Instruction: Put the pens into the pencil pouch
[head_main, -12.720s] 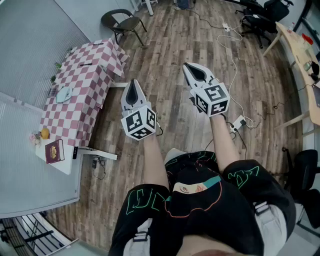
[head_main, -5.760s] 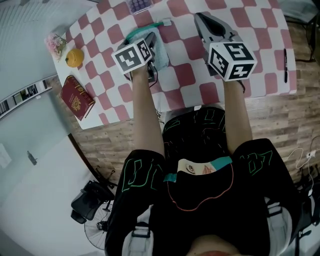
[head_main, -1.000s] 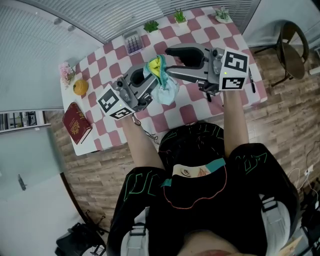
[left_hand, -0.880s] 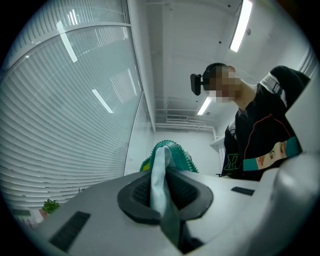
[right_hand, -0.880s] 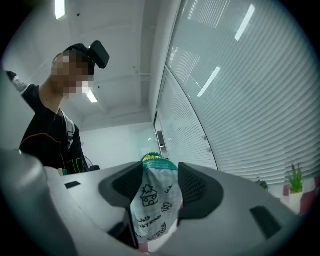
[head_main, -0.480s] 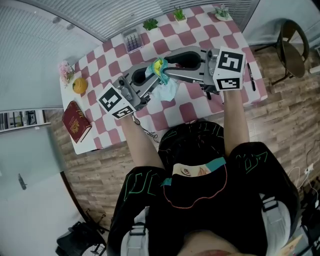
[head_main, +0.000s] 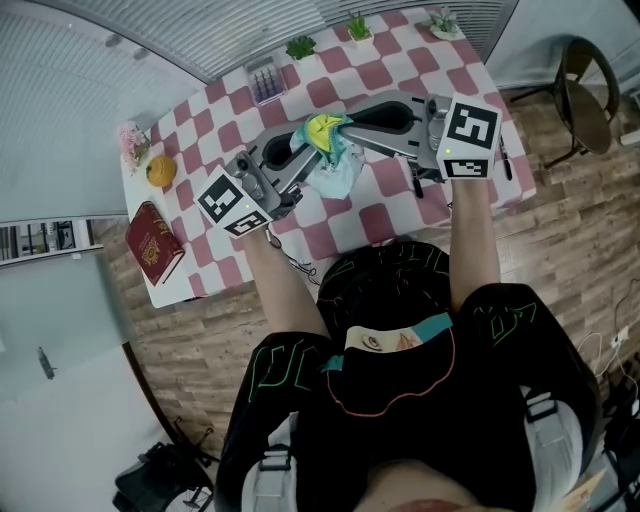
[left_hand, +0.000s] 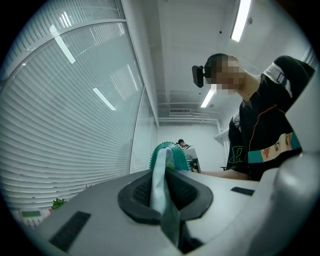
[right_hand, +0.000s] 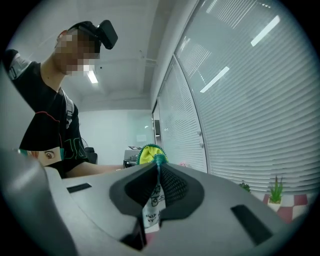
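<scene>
Now the pencil pouch (head_main: 336, 168) is clamped above the surface (head_main: 392, 196) in the jaws of the left gripper (head_main: 299, 152) and, just closed, the right gripper (head_main: 346, 127).

- The pencil pouch (head_main: 335, 168) is soft, matt cloth, pale teal outside and yellow inside, limp and creased. Its zip teeth look like teal plastic.
- The left gripper (left_hand: 161, 181) has a smooth, matt grey plastic shell, and its pads (left_hand: 189, 192) are black, rubbery and finely ribbed.
- The tablecloth (head_main: 385, 190) is matt checked cloth.
- The floor (head_main: 560, 245) is wood-grain plank with a dull finish.
- The book (head_main: 153, 243) has a dark red cover with gilt print and a faint sheen.
</scene>
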